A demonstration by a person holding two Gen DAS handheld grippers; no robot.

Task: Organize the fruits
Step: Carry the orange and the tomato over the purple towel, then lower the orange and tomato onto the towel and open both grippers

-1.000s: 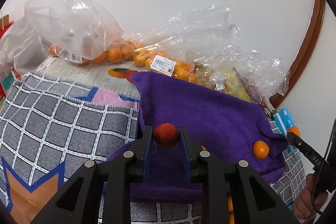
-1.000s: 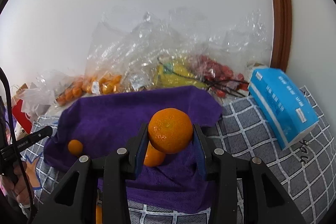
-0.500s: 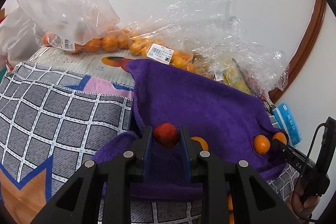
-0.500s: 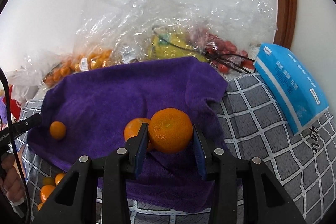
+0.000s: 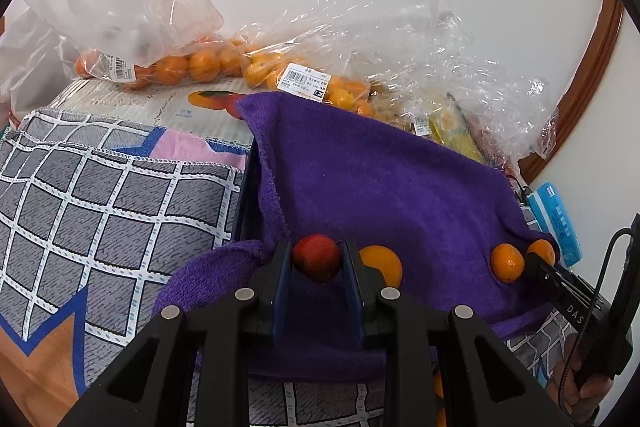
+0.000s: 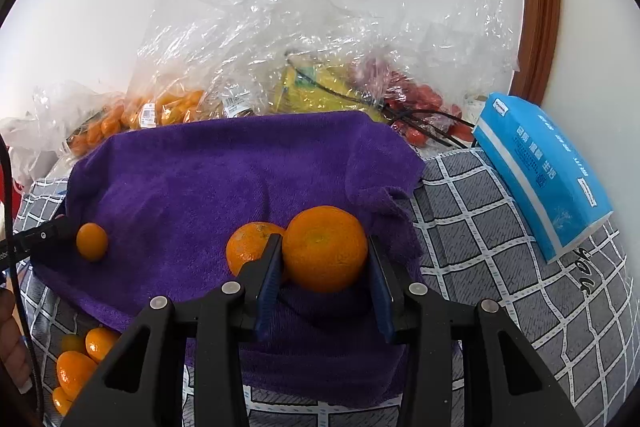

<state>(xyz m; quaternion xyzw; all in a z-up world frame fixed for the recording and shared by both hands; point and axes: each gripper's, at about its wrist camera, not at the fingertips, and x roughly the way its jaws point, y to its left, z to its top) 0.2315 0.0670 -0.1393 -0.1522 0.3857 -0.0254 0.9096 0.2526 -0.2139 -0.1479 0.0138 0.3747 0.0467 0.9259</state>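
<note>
My left gripper (image 5: 317, 261) is shut on a small red fruit (image 5: 316, 258), held just over the near edge of a purple towel (image 5: 380, 187). A small orange (image 5: 382, 265) lies on the towel right of it, and another small orange (image 5: 507, 263) further right. My right gripper (image 6: 324, 253) has a large orange (image 6: 325, 249) between its fingers; the right finger stands a little off the fruit, which sits low on the purple towel (image 6: 224, 179). A second orange (image 6: 250, 247) lies touching its left side. A small orange (image 6: 92, 241) lies at the towel's left edge.
Clear plastic bags of small oranges (image 5: 208, 63), yellow fruit (image 6: 316, 91) and red fruit (image 6: 420, 107) lie along the wall behind the towel. A blue tissue pack (image 6: 540, 171) lies at the right. Loose small oranges (image 6: 80, 359) sit on the checked grey cloth (image 5: 100, 211).
Both grippers moved forward and down toward the towel. The large orange came down beside the second orange, and the right gripper's fingers have opened slightly around it.
</note>
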